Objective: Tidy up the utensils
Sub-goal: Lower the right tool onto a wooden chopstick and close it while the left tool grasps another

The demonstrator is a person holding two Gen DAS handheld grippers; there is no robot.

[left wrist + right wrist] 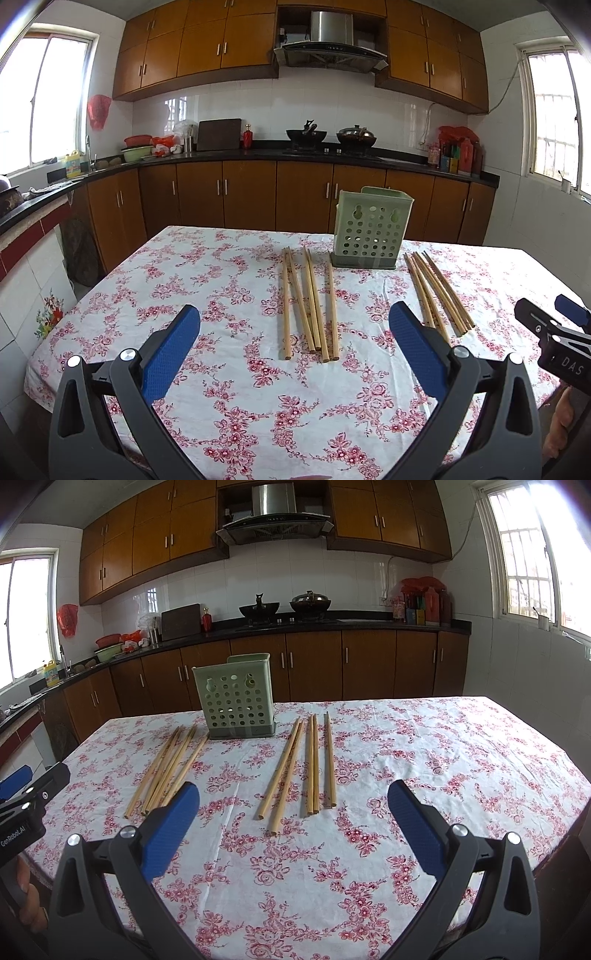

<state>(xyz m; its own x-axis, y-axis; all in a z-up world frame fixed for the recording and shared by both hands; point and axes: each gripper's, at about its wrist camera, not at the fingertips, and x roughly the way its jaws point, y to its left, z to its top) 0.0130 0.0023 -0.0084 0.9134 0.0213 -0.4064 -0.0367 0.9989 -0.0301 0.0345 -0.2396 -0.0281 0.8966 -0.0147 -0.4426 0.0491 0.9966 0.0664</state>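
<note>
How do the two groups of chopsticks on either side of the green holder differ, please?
The left chopstick group lies slanted and bunched close together; the right chopstick group lies straighter and more spread out. The left group's far tips reach beside the green perforated holder. Both are plain wood, flat on the floral tablecloth.

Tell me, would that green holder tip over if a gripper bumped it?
Possibly. The holder stands tall and upright on the tablecloth, looks like thin perforated plastic, and seems empty, so it is probably light. Its darker base looks only slightly wider than the body, so a nudge near the rim might tip or slide it.
</note>
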